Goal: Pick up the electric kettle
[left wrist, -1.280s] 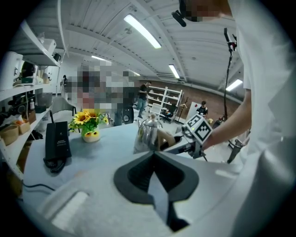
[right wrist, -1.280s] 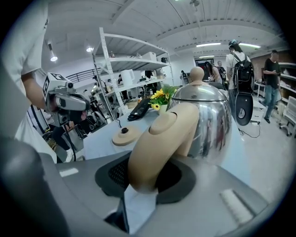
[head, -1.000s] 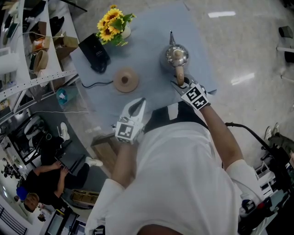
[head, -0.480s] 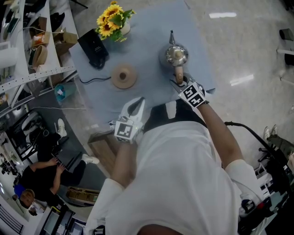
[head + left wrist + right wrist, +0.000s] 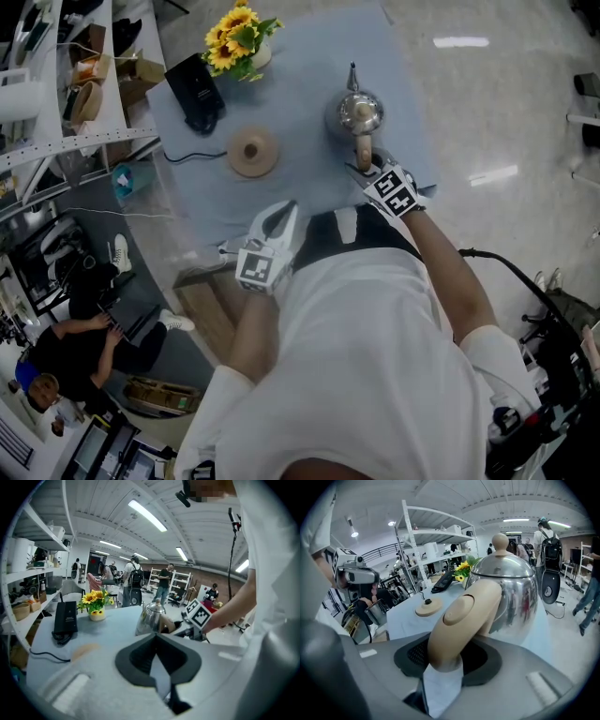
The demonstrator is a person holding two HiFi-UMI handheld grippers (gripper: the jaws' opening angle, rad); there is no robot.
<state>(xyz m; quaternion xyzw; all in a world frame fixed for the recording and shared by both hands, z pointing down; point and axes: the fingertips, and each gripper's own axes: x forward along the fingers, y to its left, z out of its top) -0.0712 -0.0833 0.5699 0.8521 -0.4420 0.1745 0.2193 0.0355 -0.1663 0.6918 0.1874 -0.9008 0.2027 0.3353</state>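
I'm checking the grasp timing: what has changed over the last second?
The right tongs have just been opening; the kettle's handle stands between them but is not clamped. The kettle has not been lifted or shifted, the round base lies where it was, and the left tongs stay shut and empty.

Electric kettle [image 5: 511, 597] body: polished metal, mirror-glossy. Its handle [image 5: 461, 616]: smooth matt beige, plastic-looking. Table cover [image 5: 300, 112]: matt grey-blue cloth.
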